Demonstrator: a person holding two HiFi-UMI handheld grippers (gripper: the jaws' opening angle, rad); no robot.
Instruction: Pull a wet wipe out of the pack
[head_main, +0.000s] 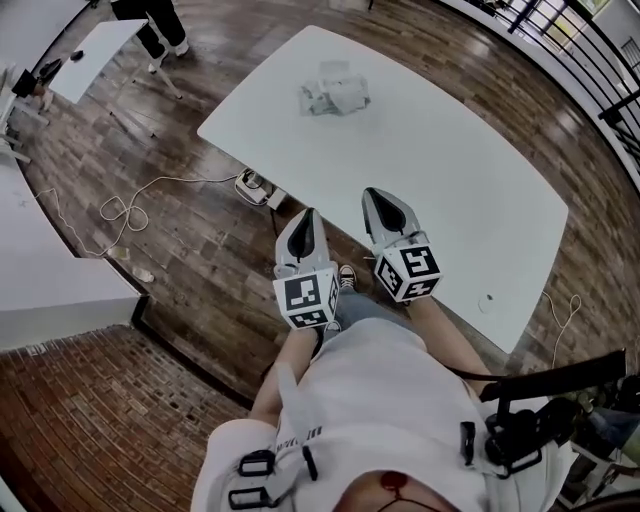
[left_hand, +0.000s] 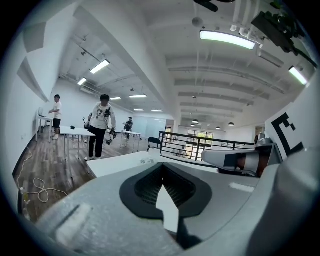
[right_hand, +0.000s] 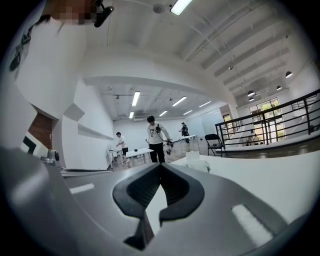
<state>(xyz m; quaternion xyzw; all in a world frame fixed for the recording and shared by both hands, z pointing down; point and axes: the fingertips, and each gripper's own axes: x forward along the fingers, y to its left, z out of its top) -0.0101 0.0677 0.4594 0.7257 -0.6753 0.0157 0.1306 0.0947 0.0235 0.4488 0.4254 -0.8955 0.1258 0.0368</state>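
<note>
Left gripper (head_main: 304, 225) and right gripper (head_main: 381, 203), frame centre: both clenched tip to tip, nothing between the jaws. Right one shows against the white table (head_main: 470, 190), left against the wood floor (head_main: 200, 230). Wet wipe pack (head_main: 335, 93) lies on the table, upper centre, well apart from both.

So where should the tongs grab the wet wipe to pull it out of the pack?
Probably the white wipe standing up out of the wet wipe pack on the white table: pinch its top edge, coming down from above. It looks free and upright there, while the rest lies crumpled and low. It's far off, so that's a guess.
</note>
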